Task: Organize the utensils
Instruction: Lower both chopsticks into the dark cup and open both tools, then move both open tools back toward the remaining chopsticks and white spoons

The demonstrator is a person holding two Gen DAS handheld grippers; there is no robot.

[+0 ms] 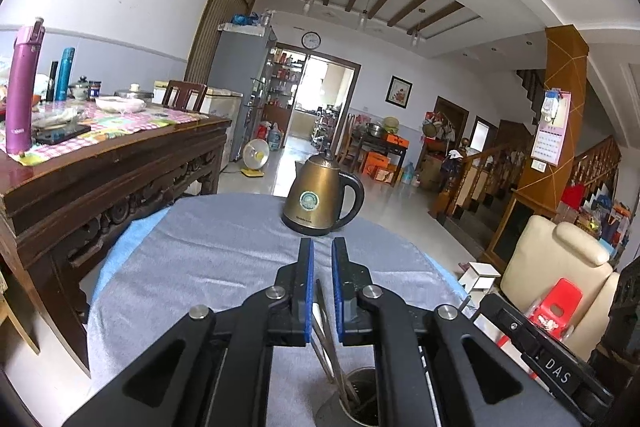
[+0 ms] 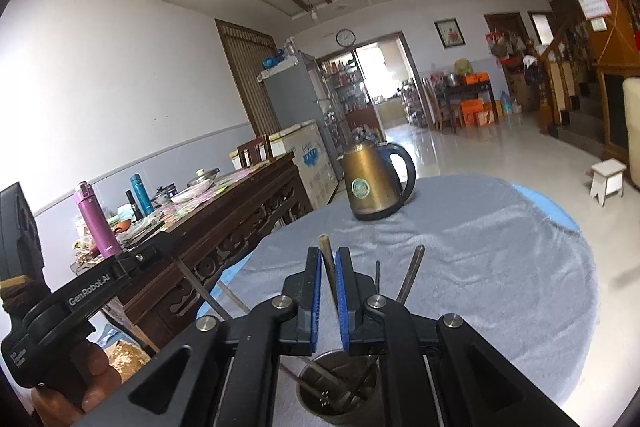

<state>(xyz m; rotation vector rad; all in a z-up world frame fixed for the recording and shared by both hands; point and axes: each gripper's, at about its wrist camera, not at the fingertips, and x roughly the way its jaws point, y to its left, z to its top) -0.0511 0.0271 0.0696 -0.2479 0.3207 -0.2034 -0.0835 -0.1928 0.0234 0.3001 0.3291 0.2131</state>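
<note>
Two hand-held grippers hover over a round table (image 2: 500, 247) draped in grey cloth, a brass kettle (image 2: 370, 183) near its far edge. At the near edge stands a metal cup (image 2: 338, 393) holding utensils. The right gripper (image 2: 329, 293) is clamped on a chopstick (image 2: 326, 259) whose lower end points into the cup. The left gripper (image 1: 322, 291) has its jaws slightly apart around a flat metal utensil (image 1: 320, 311), apparently not squeezing it. Judgement: lower each piece straight down and release only once its tip is inside the rim, so the cup does not tip.
</note>
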